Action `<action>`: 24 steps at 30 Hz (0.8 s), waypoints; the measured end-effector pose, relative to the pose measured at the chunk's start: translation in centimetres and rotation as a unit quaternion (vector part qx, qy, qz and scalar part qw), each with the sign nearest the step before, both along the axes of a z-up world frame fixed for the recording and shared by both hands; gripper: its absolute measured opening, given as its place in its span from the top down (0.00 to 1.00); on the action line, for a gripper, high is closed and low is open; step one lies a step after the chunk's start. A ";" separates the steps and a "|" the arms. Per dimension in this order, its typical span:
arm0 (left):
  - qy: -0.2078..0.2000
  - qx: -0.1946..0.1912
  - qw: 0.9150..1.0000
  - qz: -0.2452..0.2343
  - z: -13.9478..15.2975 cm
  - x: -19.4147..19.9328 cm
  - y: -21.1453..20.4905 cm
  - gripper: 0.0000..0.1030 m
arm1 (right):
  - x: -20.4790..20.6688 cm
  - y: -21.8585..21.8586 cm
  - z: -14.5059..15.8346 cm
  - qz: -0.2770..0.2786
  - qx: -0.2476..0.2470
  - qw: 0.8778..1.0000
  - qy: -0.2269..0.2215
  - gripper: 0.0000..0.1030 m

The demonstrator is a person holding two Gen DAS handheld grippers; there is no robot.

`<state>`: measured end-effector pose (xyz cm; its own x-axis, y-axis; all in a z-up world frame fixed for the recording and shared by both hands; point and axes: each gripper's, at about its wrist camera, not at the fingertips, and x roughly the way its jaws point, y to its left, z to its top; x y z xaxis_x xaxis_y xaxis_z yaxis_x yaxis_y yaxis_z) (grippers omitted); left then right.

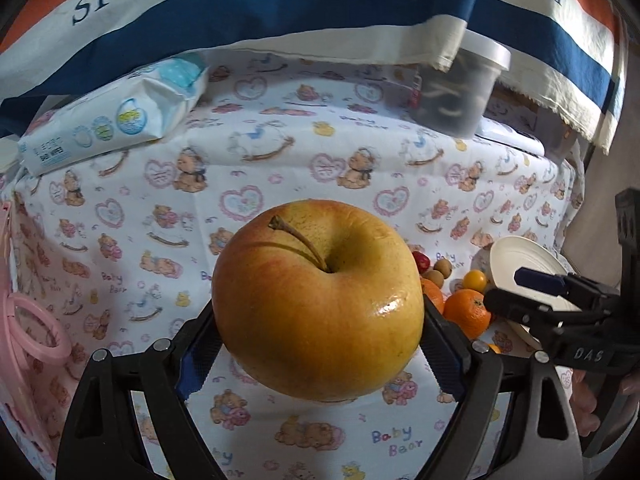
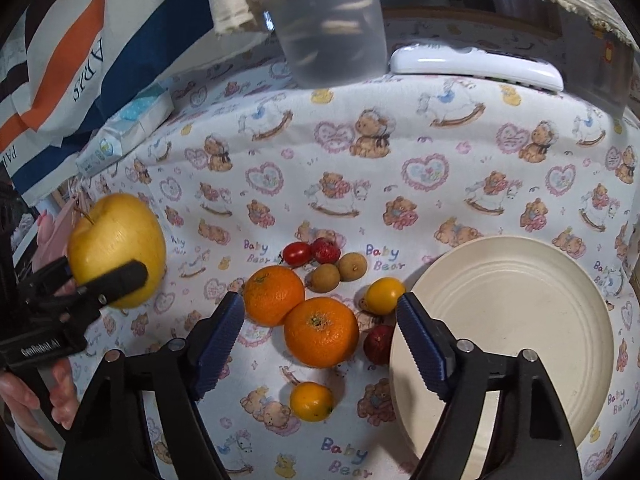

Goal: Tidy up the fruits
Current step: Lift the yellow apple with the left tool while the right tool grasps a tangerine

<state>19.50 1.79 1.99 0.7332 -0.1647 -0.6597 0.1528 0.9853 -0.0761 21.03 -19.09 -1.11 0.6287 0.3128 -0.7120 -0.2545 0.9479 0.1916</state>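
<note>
Your right gripper (image 2: 320,320) is hanging open and empty, with the nearer orange (image 2: 321,331) sitting straight ahead between the jaws and the cream plate (image 2: 520,300) just off its right side. Your left gripper (image 1: 320,332) is clamped on the yellow apple (image 1: 318,300), held up off the cloth, well left of the plate.

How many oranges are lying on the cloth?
2. One orange lies left and further from the camera; the other orange touches it, closer in, between the open right gripper's jaws. None seems hidden.
</note>
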 end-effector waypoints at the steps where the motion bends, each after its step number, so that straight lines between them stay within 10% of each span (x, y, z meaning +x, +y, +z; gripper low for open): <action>1: 0.000 0.001 1.000 0.002 0.0 0.0 0.2 0.15 | 0.2 0.1 -0.2 0.003 -0.003 1.000 0.004 0.26; 24: 0.009 0.008 1.000 -0.001 -0.2 0.2 0.2 0.15 | 2.2 1.6 -2.5 0.020 -0.046 0.998 0.040 0.49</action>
<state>19.66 2.00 1.75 0.7211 -0.1554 -0.6752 0.1526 0.9862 -0.0639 23.19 -17.47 -3.63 0.5575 0.2678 -0.7858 -0.2795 0.9518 0.1260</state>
